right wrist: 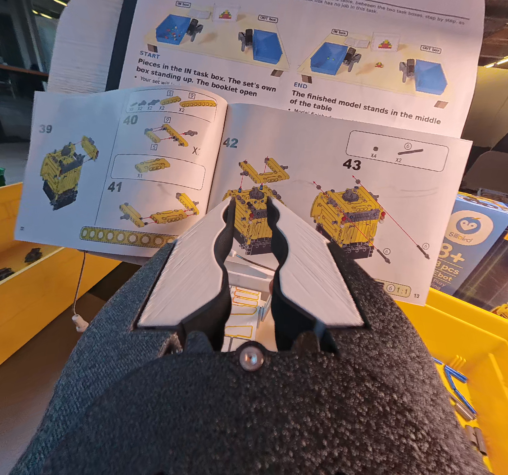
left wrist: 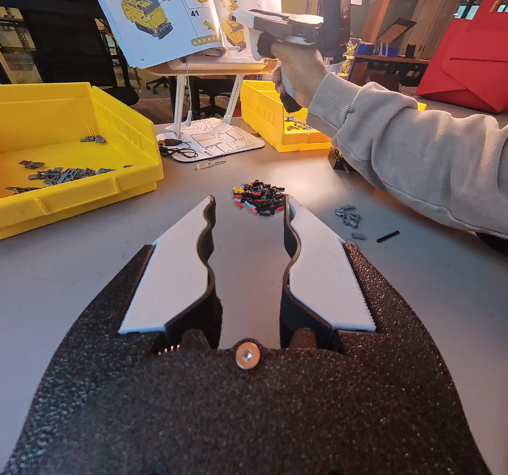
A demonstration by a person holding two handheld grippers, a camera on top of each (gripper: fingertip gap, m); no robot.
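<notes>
Both grippers empty — right raised to booklet, left low over table.

My left gripper (left wrist: 248, 200) gapes just short of the pin pile (left wrist: 258, 197) (nothing between fingers); my right gripper (right wrist: 248, 200), jaws narrowly parted, faces the propped booklet (right wrist: 165, 159) — stand tilts it readable.

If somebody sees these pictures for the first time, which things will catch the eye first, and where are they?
The open instruction booklet stands out first, propped on a white stand at the back of the grey table; the right tool is raised just before its pages. Next come the yellow bins, the left bin holding grey pieces. A pile of small black and red pieces lies just ahead of the open, empty left tool.
</notes>
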